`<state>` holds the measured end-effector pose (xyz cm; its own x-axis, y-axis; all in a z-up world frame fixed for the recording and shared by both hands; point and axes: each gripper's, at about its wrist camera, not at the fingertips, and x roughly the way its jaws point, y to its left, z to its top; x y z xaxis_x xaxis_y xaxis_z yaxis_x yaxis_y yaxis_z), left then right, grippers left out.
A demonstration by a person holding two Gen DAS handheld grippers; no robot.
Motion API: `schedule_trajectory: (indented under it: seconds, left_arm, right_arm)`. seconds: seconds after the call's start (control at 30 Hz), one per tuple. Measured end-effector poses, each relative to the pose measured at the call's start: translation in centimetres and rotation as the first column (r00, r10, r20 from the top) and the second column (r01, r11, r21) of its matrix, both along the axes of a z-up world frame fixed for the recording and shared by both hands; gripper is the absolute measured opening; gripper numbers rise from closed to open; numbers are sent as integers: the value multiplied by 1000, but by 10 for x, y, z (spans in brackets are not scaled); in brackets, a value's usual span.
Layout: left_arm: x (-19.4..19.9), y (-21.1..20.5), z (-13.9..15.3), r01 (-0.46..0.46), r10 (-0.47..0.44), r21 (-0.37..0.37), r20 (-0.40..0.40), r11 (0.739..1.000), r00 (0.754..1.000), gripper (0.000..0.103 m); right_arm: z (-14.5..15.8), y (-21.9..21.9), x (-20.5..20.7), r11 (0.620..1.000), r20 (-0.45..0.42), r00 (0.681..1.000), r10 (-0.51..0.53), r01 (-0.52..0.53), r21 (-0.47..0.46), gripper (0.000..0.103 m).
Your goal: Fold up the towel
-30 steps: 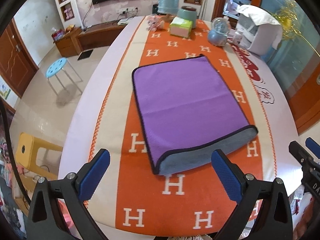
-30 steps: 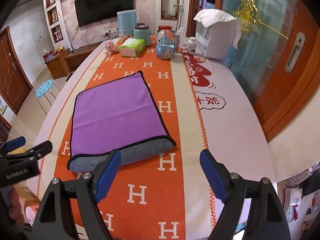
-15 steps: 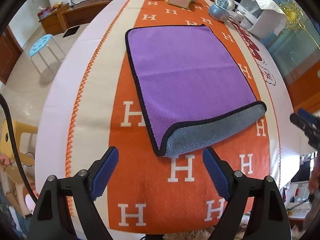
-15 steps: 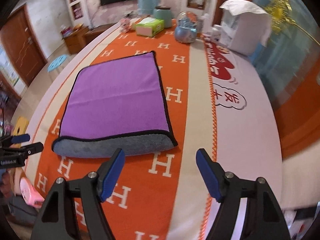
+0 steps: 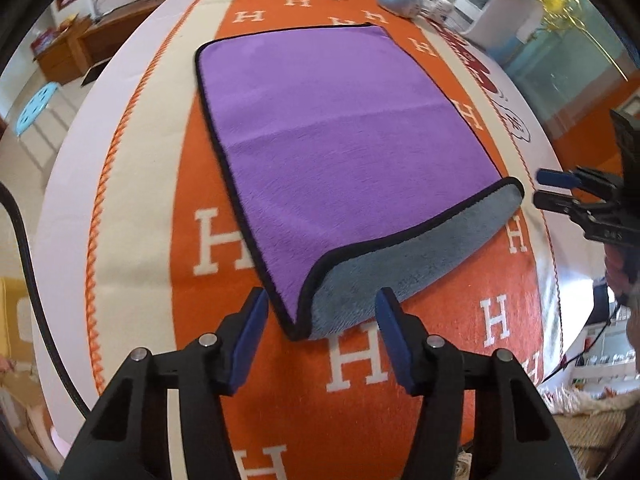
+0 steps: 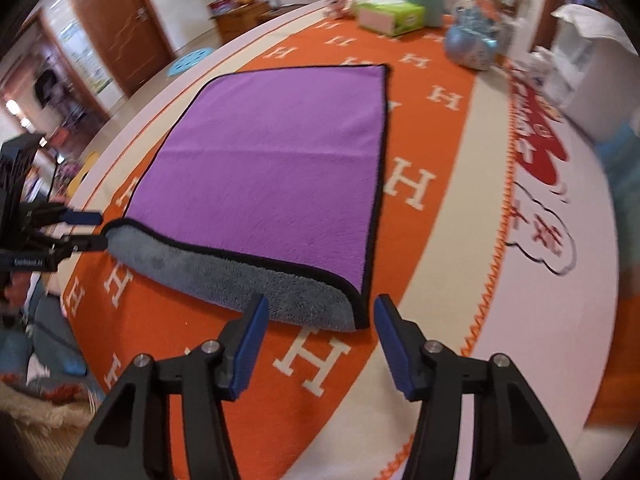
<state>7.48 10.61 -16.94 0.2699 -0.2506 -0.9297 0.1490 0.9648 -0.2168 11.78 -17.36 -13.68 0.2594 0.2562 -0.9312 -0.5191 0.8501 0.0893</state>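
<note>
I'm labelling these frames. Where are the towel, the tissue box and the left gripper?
towel point(image 5: 340, 128): left wrist view, purple top face.
tissue box point(image 6: 390, 16): right wrist view, its top.
left gripper point(image 5: 320, 316): left wrist view, between its fingertips.

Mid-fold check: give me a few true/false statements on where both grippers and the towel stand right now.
1. The left gripper is open, its jaws either side of the near left corner of the towel. True.
2. The right gripper is shut on the towel. False: it is open at the near right corner.
3. The towel's near edge shows grey. True.
4. The towel hangs off the table. False: it lies flat on it.
</note>
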Motion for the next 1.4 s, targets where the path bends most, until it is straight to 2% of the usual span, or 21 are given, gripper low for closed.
schedule_trajectory:
  seconds: [0.13,0.2,0.47,0.57,0.77,0.9,0.97,1.13,1.4]
  left_arm:
    - [5,-9,0,53,-53,9,5,999,999,43]
    - [7,-9,-1,65,-65,8,-1,998,998,42]
    - [14,1,-12,68,-71,-58,-49,996,996,39]
    - [16,4,-15,65,-71,-90,-65,994,995,39]
    - [17,8,-19,62,-70,-100,-84,993,994,39]
    - [19,9,-18,61,-69,-99,-87,993,994,29]
    - [19,9,-17,67,-75,-94,-85,993,994,28]
    - [19,9,-15,81,-86,-66,-85,995,993,18]
    - [16,9,-17,78,-85,-70,-98,994,992,15]
  right_arm:
    - [-11,-3,12,999,-34,998,46,-45,28,44]
    - [-16,-6,18,997,-53,997,61,-59,43,37]
    - [-28,-9,33,992,-92,989,117,-113,50,27]
    - [-30,-10,35,990,-110,984,137,-132,58,24]
    - [-36,-10,37,986,-133,977,165,-159,57,24]
    - [-36,-8,35,984,-139,975,172,-165,61,18]
    - [-36,-8,35,984,-141,975,175,-167,64,16]
    - [-35,-9,36,984,-138,976,171,-163,70,10]
    - [-33,-9,35,983,-137,974,179,-170,70,7]
